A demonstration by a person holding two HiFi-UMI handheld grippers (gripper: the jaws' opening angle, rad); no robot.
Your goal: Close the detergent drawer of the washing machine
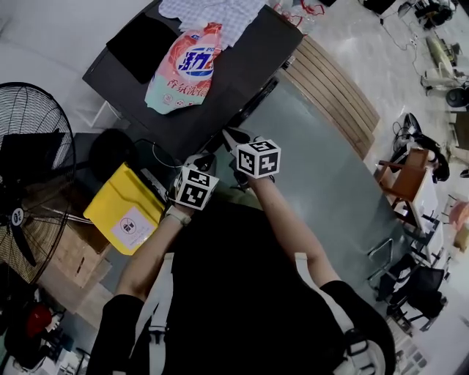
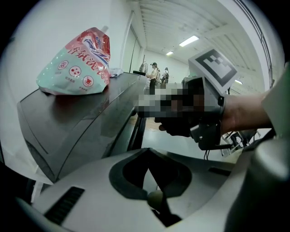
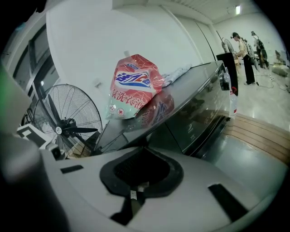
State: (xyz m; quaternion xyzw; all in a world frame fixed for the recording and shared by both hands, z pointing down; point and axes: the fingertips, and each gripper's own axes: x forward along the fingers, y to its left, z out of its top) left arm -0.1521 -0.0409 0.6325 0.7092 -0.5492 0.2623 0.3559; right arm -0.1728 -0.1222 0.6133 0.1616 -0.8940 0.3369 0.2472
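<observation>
Both forearms reach forward from the body and converge, so the left hand-held gripper (image 1: 206, 159) and the right hand-held gripper (image 1: 231, 137) sit close side by side, their marker cubes just apart. Both point ahead and downward at the near front edge of the washing machine (image 1: 220, 80). The left gripper view shows the left hand-held gripper's jaws pressed together with nothing between them. The right gripper view shows the same for the right one. The machine's dark top runs as a long band from lower left to upper right in the head view, and its front faces the person. In the right gripper view the front panel (image 3: 204, 108) with its round knob (image 3: 224, 80) looks flush, and the detergent drawer cannot be picked out on it. A pink and green detergent pouch (image 1: 187, 69) lies on the top beside a checked cloth (image 1: 220, 15). A floor fan (image 1: 29, 176) and a yellow box (image 1: 124, 209) stand to the left.
</observation>
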